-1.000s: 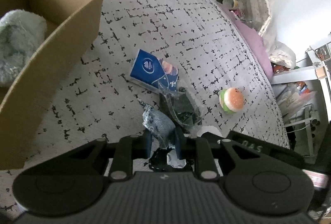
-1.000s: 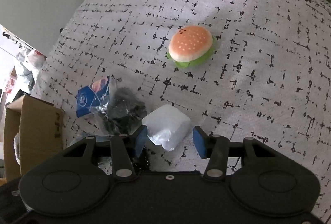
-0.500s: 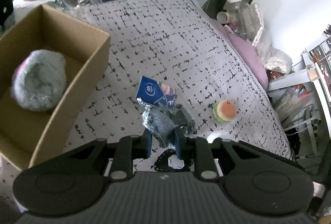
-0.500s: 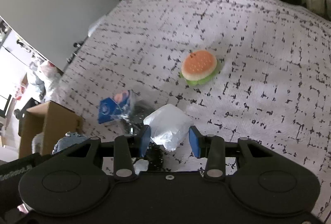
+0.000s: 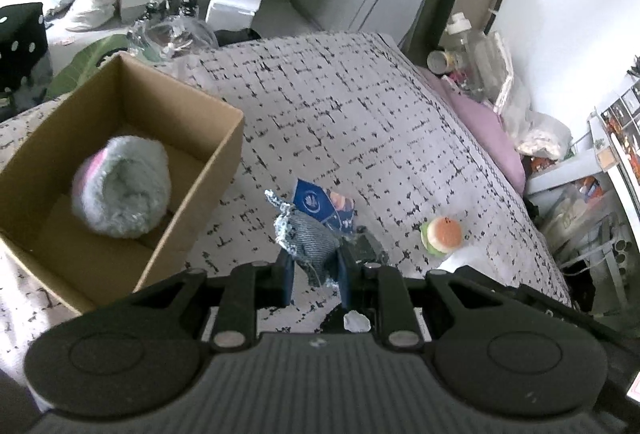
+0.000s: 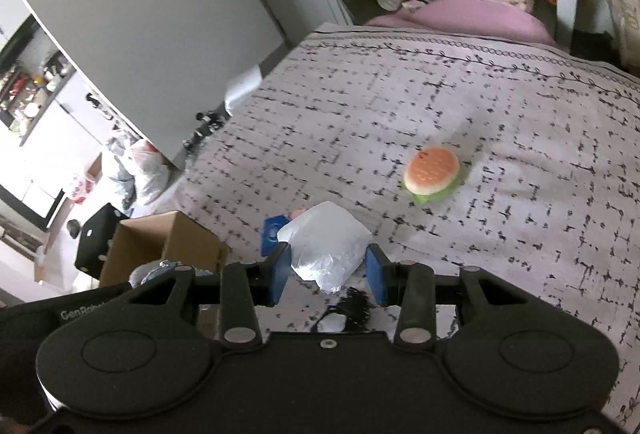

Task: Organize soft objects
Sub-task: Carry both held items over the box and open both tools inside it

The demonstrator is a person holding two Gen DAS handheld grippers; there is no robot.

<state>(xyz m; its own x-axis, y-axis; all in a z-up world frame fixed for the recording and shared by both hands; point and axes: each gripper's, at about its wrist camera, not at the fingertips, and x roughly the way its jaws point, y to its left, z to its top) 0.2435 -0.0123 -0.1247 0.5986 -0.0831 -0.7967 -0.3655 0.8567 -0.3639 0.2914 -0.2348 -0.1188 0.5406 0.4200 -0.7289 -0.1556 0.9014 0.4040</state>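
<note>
Denim pouch (image 5: 310,242) pointing away, clamped

Frayed blue denim pouch (image 5: 311,242) and a crinkled, glossy clear plastic packet (image 6: 326,246) above a woven, matt bedspread (image 5: 360,137) (black flecks on pale cloth); a fluffy grey plush (image 5: 122,186) lies in a plain matt cardboard box (image 5: 208,169).

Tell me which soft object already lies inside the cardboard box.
The fluffy grey plush with a pink edge: it alone lies in the cardboard box. The denim pouch and white packet are held in jaws; the burger toy lies on the bed.
</note>
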